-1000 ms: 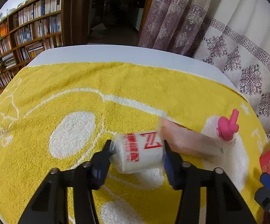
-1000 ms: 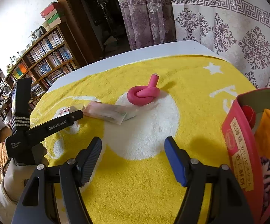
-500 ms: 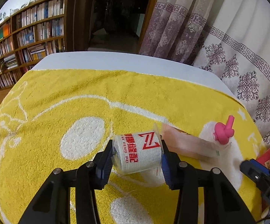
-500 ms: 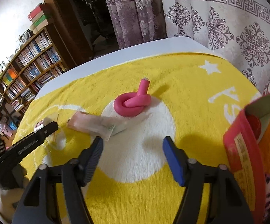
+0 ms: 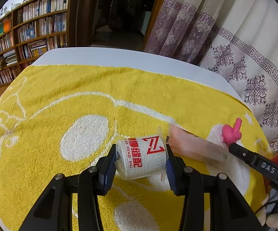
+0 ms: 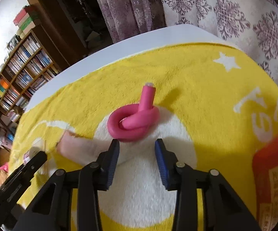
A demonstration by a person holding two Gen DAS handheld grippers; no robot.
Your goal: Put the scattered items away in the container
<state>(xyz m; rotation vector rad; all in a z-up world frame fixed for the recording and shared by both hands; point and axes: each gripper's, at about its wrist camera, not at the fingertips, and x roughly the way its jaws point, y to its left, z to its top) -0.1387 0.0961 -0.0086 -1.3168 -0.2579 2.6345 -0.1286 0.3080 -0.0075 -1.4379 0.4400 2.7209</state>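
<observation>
My left gripper is shut on a white roll with red print, held just above the yellow towel. A pinkish clear packet lies flat to its right. A pink knotted foam tube sits on a white patch of the towel. My right gripper is just in front of the tube, its jaws closing with only towel between them; the tips stand at the knot's near edge. The red container is at the right edge of the right wrist view.
The towel covers a white table. Patterned curtains hang behind and to the right. A bookshelf stands at the left, past the table edge. The right gripper's body reaches in beside the packet in the left wrist view.
My right gripper moved forward and down to the pink tube and its jaws narrowed. The left gripper kept its hold on the white roll and lifted it slightly.
</observation>
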